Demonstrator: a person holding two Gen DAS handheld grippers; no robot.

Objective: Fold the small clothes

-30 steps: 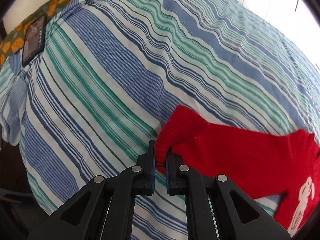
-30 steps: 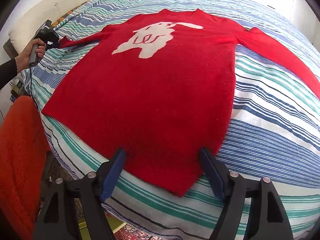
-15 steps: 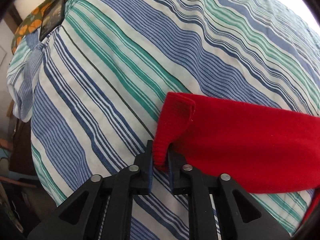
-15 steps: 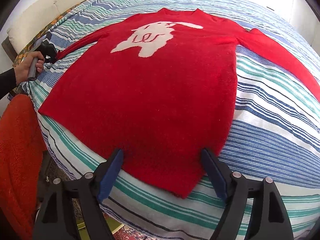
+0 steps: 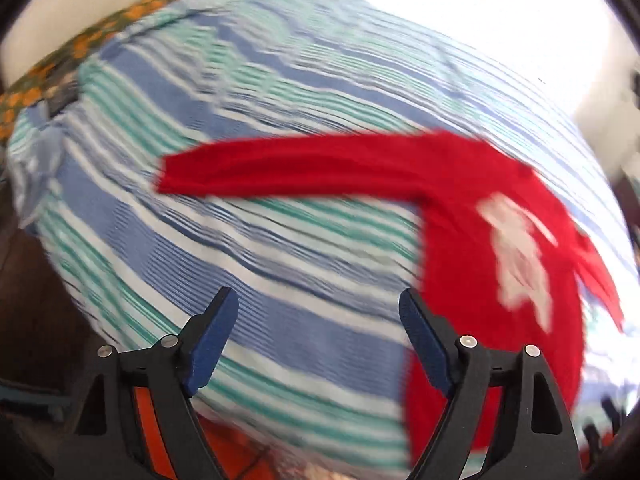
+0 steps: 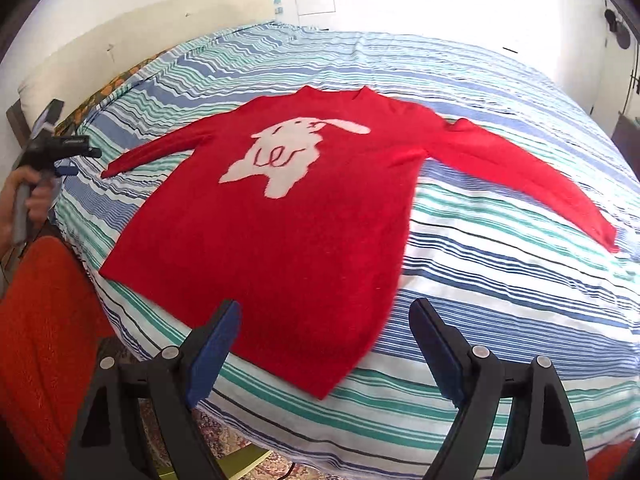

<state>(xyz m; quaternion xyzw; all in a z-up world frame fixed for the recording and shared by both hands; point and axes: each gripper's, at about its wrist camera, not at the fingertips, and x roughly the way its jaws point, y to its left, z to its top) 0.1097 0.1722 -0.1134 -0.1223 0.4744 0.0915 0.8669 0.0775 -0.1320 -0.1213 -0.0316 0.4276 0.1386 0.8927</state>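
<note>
A red sweater with a white animal figure lies flat, face up, on the striped bed, both sleeves spread out. My right gripper is open and empty, hovering just above the sweater's bottom hem. My left gripper is open and empty, pulled back from the left sleeve, which lies straight on the sheet; that view is motion-blurred. The left gripper also shows in the right wrist view, held by a hand, just off the sleeve's cuff.
The bed has a blue, green and white striped sheet. An orange-red blanket hangs at the bed's left side. A floral cloth and a dark flat object lie at the far left edge. A headboard stands behind.
My left gripper has opened, let go of the sleeve cuff and drawn back; the sleeve now lies straight. My right gripper has risen and backed off a little, staying open.
</note>
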